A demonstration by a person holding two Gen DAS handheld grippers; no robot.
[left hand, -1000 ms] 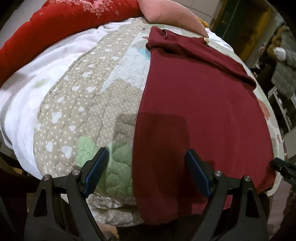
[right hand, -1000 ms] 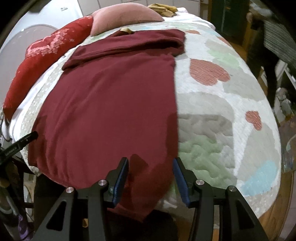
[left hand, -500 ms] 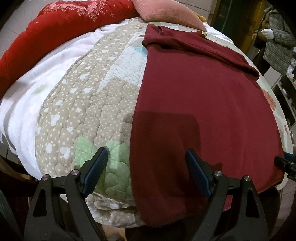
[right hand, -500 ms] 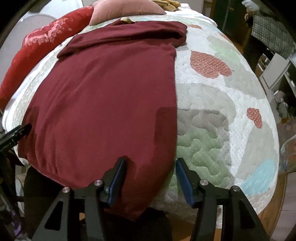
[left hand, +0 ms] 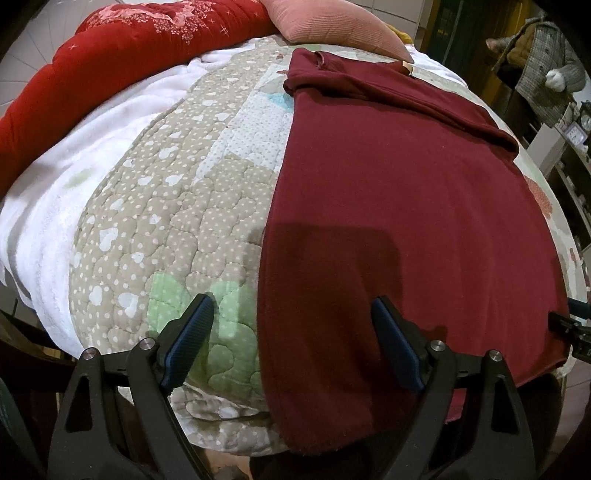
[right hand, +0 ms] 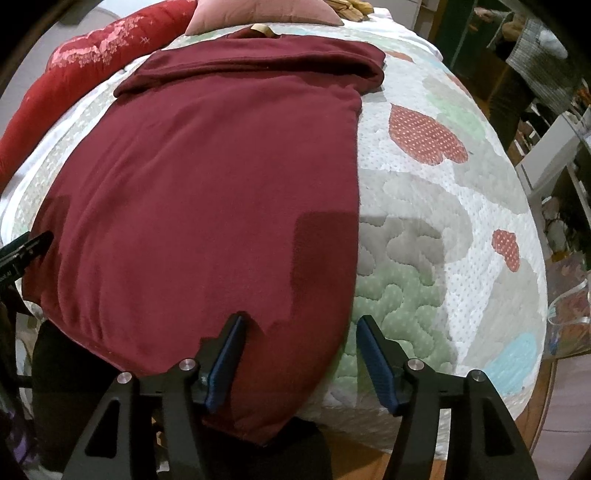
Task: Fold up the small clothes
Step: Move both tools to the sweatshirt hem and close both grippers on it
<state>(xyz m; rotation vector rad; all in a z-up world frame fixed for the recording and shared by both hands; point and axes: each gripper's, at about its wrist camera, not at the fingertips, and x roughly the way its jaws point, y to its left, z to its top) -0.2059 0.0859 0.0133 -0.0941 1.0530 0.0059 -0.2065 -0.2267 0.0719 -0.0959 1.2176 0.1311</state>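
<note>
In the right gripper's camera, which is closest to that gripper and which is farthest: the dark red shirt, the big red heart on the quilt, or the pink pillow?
1. Dark red shirt, hem between the right gripper's fingers.
2. Big red heart, farther up, to the right.
3. Pink pillow, at the bed's far end.

maroon garment (left hand: pixel 406 221) hem drooping out of sight, red cushion (left hand: pixel 110 66) edge-cropped

Heart-patterned quilt (right hand: pixel 461 206) on bed, red blanket (left hand: pixel 110 66), pink pillow (left hand: pixel 332 26), shelves (right hand: pixel 561 177) at right
</note>
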